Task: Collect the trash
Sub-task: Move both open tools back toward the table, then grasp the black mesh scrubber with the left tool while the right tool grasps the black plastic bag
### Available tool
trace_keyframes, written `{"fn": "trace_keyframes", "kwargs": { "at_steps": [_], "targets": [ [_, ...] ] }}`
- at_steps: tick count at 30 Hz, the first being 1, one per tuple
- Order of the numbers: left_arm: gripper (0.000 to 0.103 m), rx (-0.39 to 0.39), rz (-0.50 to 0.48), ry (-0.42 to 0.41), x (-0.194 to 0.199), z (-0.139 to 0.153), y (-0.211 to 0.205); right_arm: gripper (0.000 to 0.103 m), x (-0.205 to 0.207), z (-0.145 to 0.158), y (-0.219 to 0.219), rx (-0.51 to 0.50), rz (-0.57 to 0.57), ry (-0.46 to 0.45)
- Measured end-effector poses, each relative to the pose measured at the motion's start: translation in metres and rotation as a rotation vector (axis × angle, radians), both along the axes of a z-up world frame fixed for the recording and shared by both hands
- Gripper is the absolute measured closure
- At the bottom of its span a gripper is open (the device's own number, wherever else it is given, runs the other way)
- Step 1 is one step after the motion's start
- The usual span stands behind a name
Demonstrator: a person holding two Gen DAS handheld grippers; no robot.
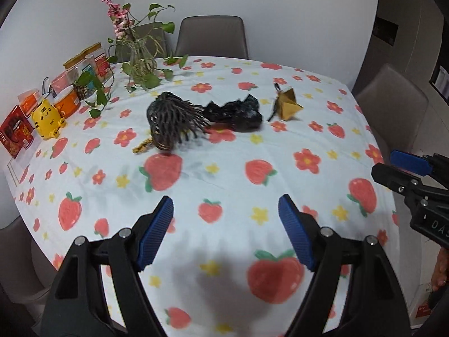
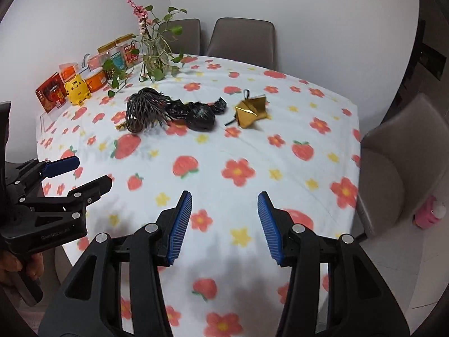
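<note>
While both grippers hover empty over table's near edge, left gripper wide, right gripper narrower, crumpled black plastic bag lies mid-table: likely light, soft, slippery; pinch raised fold.

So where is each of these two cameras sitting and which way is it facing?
Left wrist: on the left gripper, angled down across the tablecloth at the black mesh trash; own open jaws below, right gripper at the right edge.
Right wrist: on the right gripper, same downward look; own open jaws, left gripper and a hand at the left.
Shared: mesh trash, black bag, gold paper box, vase.
</note>
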State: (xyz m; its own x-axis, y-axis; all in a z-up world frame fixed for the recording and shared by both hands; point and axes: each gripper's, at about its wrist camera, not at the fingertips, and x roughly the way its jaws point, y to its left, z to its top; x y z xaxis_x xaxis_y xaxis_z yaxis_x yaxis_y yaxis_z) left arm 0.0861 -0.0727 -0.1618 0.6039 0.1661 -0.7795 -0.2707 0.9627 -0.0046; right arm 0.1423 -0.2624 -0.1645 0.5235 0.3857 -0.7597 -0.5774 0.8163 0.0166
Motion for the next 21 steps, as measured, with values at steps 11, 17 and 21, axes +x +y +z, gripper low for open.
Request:
{"fn": "trace_keyframes", "kwargs": {
  "at_steps": [11, 17, 21],
  "targets": [
    [0.026, 0.009, 0.027, -0.026, 0.082, -0.003, 0.101, 0.053, 0.091, -0.024, 0.115, -0.040, 0.007, 0.007],
    [0.026, -0.018, 0.067, 0.020, 0.121, -0.039, 0.131, 0.047, 0.132, -0.059, 0.148, -0.085, 0.036, 0.033],
    [0.026, -0.042, 0.085, 0.058, 0.140, -0.066, 0.145, 0.047, 0.153, -0.088, 0.165, -0.118, 0.063, 0.073]
  ]
}}
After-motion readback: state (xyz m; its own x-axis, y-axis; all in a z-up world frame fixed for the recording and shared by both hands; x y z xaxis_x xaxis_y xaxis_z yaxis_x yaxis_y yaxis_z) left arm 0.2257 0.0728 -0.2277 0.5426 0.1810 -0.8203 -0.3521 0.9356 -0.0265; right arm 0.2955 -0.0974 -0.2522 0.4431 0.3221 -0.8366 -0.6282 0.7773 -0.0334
